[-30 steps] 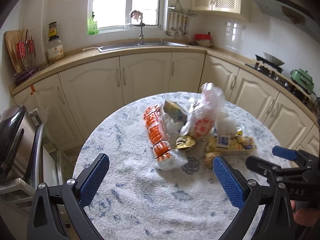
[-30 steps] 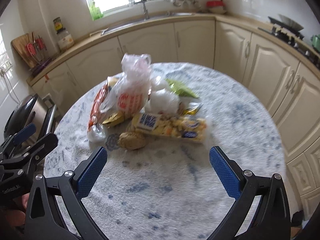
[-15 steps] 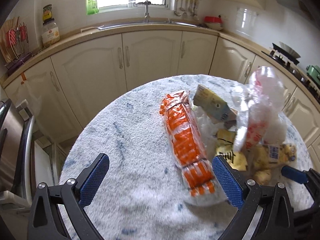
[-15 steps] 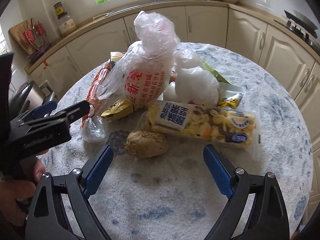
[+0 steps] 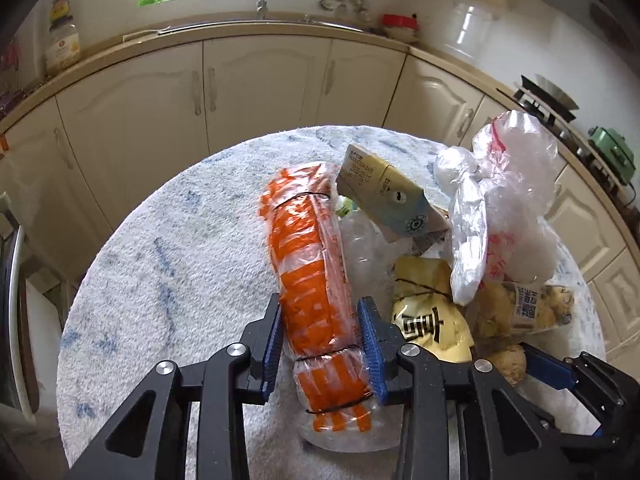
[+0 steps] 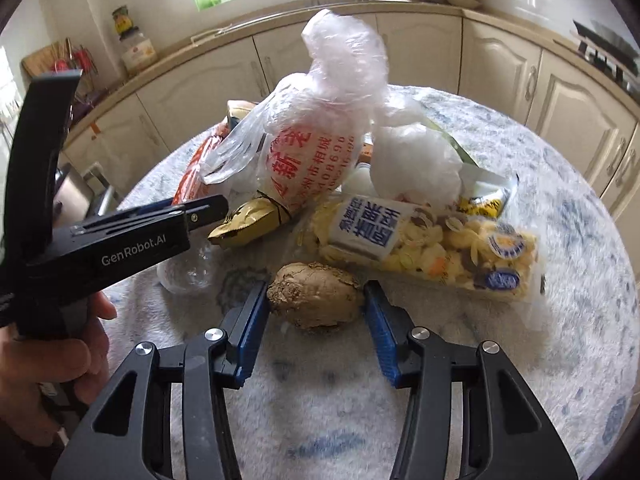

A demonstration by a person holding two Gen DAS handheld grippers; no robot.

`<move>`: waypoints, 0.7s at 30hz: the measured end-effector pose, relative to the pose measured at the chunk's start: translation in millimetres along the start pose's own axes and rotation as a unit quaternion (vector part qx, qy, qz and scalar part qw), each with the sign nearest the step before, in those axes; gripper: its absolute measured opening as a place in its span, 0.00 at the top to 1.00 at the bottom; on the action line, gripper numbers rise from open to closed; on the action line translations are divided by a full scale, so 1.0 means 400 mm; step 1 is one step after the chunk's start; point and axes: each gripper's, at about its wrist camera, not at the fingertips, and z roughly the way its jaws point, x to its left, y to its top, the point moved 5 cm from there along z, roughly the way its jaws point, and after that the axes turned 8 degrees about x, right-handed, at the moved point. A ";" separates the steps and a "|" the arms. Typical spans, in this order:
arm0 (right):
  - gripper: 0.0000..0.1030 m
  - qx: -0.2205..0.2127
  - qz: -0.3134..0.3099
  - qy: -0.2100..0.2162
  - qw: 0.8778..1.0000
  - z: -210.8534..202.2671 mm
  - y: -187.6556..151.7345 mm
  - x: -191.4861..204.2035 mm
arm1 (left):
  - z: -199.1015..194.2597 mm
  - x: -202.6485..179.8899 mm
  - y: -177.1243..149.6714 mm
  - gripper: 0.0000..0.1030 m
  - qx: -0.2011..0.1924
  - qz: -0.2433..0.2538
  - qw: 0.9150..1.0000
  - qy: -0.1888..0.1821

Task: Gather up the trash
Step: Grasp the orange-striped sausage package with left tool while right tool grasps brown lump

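**Kitchen table, both grippers closing on trash**

Kitchen, cream cabinets curving round behind, sink under the window at the far side, stove at far right. Round table [image 5: 168, 264] with a fuzzy white-and-blue cover holds the trash pile, right of centre in the left view.

My left gripper [image 5: 322, 344] has just been closing; jaws now narrow, pads against both sides of the near end of the orange pack [image 5: 308, 264], which lies lengthwise on the cover, far end beside the tan carton [image 5: 384, 196]. I read that as a grip.

My right gripper [image 6: 316, 322] has also just been closing, about half open. Brown lump [image 6: 316, 294] sits between the pads; left pad looks touching, right pad just beside. Can't tell if it's pinched yet.

To do this well: finish the right squeeze gently, since the lump looks crumbly. Lift the pack slowly; it's long and soft and will likely sag. Keep clear of the printed bag [image 6: 304, 136] and snack pack [image 6: 424, 240] just beyond.
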 end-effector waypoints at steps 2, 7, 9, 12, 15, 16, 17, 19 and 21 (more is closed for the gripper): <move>0.53 -0.002 0.006 0.008 1.000 -0.018 -0.014 -0.008 | -0.006 0.018 -0.001 0.73 -0.003 -0.010 1.000 -0.002; 0.53 -0.010 0.019 0.021 1.000 -0.065 -0.047 -0.025 | -0.041 0.045 -0.026 0.75 -0.016 -0.027 1.000 -0.001; 0.53 -0.015 0.023 0.024 0.999 -0.086 -0.059 -0.030 | -0.058 0.036 -0.040 0.75 -0.021 -0.030 0.999 -0.002; 0.53 -0.026 0.025 0.030 0.999 -0.124 -0.078 -0.036 | -0.082 0.023 -0.067 0.75 -0.028 -0.036 0.999 -0.009; 0.53 -0.039 0.028 0.033 0.998 -0.163 -0.094 -0.043 | -0.106 0.020 -0.077 0.76 -0.039 -0.037 0.999 -0.010; 0.53 -0.043 0.029 0.034 0.998 -0.176 -0.098 -0.047 | -0.117 0.011 -0.089 0.76 -0.045 -0.035 0.998 -0.013; 0.53 -0.048 0.031 0.034 0.998 -0.190 -0.105 -0.053 | -0.126 -0.002 -0.091 0.76 -0.050 -0.032 0.998 -0.016; 0.53 -0.056 0.034 0.034 0.997 -0.216 -0.115 -0.065 | -0.151 -0.033 -0.092 0.76 -0.062 -0.019 0.998 -0.021; 0.53 -0.066 0.039 0.032 0.996 -0.246 -0.126 -0.079 | -0.170 -0.075 -0.093 0.76 -0.073 -0.004 0.997 -0.029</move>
